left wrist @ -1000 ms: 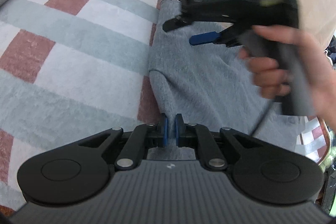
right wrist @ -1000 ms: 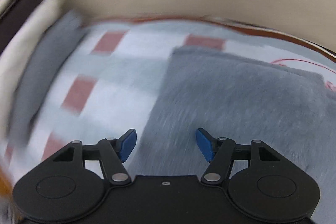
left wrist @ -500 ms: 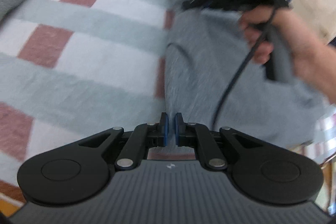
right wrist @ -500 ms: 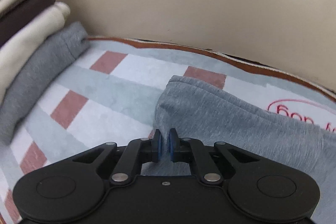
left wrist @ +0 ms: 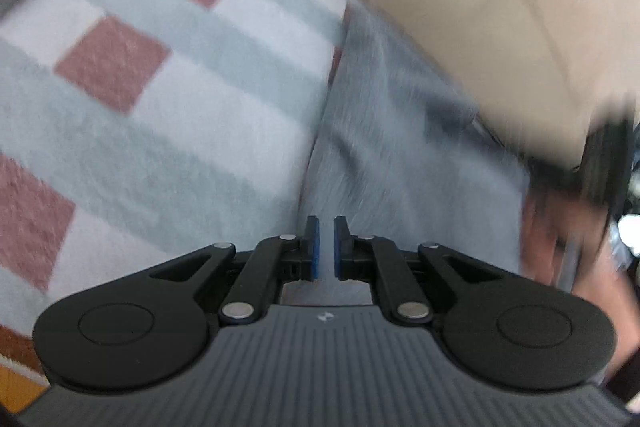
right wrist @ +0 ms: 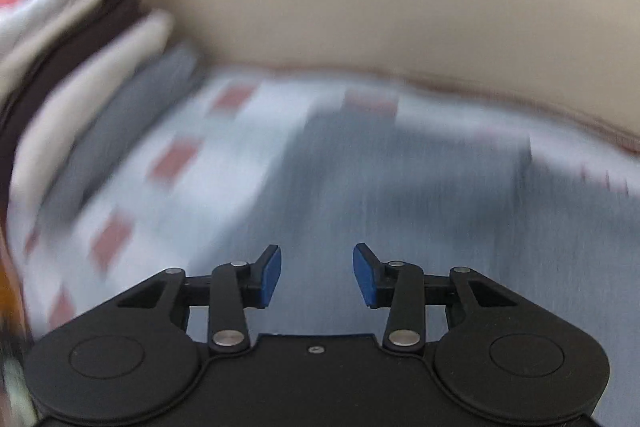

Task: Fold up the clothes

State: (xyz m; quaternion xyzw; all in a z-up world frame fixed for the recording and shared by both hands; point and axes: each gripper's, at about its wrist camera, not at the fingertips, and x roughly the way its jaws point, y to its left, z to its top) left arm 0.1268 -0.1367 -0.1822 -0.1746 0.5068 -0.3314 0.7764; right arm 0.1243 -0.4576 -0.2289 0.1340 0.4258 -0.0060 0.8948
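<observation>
Grey garment [right wrist: 400, 195] flat on the checked blanket [left wrist: 168, 99], both grippers above it.
Left gripper [left wrist: 324, 247] pinches the garment's near edge; right gripper [right wrist: 317, 275] is opening, nothing between its pads. Bare blanket lies leftward; a beige wall [right wrist: 380, 7] borders the far side.

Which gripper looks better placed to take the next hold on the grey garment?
Probably the right gripper: its jaws are opening, nothing between them, directly over the grey garment. The left gripper is nearly shut at the garment's near edge; whether it pinches fabric is unclear.
</observation>
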